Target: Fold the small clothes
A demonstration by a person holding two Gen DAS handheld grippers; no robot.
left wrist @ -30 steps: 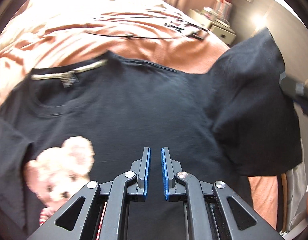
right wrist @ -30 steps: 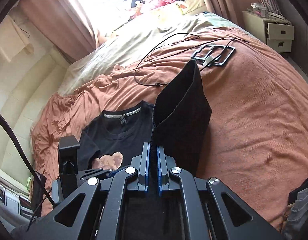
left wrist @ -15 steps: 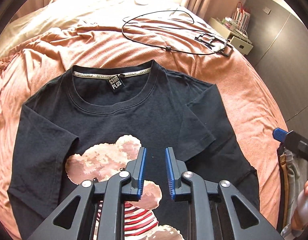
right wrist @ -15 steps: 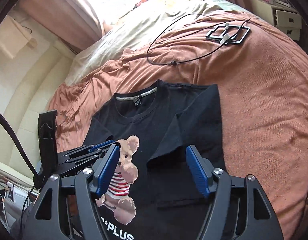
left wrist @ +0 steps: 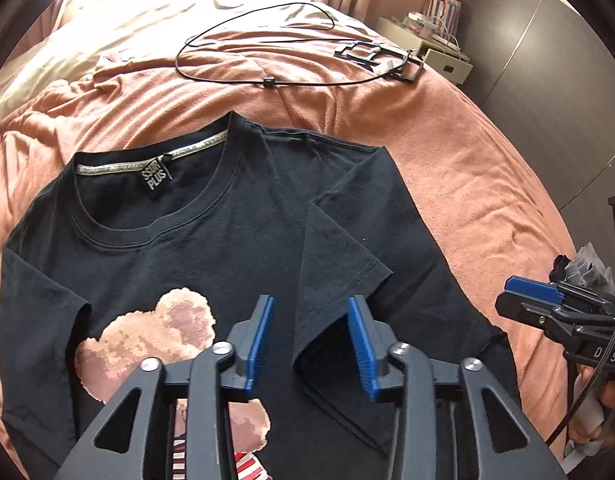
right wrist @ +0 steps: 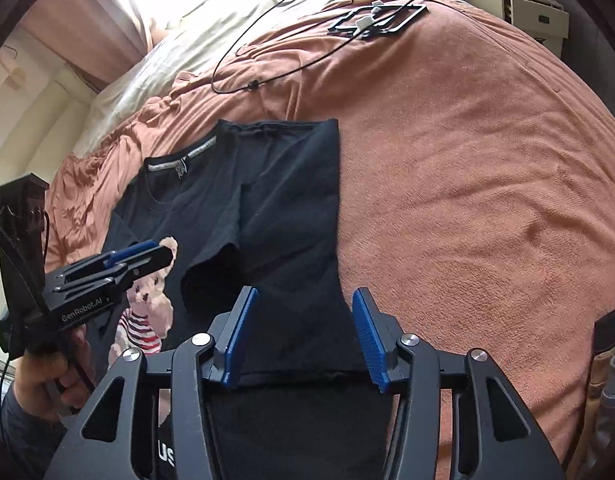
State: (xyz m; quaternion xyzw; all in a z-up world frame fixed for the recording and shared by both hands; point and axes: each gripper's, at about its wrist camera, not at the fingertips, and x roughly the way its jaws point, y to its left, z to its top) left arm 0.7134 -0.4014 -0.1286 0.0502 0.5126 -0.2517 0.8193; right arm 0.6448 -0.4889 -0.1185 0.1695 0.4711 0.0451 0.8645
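The left gripper (left wrist: 310,342) is hovering with its jaws released, having just been opening; the folded-in sleeve of the black cotton T-shirt with a teddy-bear print (left wrist: 195,256) is lying below the gap, unpinched. The right gripper (right wrist: 303,334) is also standing released over the folded right side of the shirt near its hem, its jaws having just been closing partway, pressing on nothing. The shirt is lying flat on the rumpled salmon-pink bedspread (right wrist: 467,168), a thin black cable (left wrist: 251,28) lying well beyond the collar.

Black T-shirt (left wrist: 235,248) with bear print, flat on bed, front up, right side folded inward
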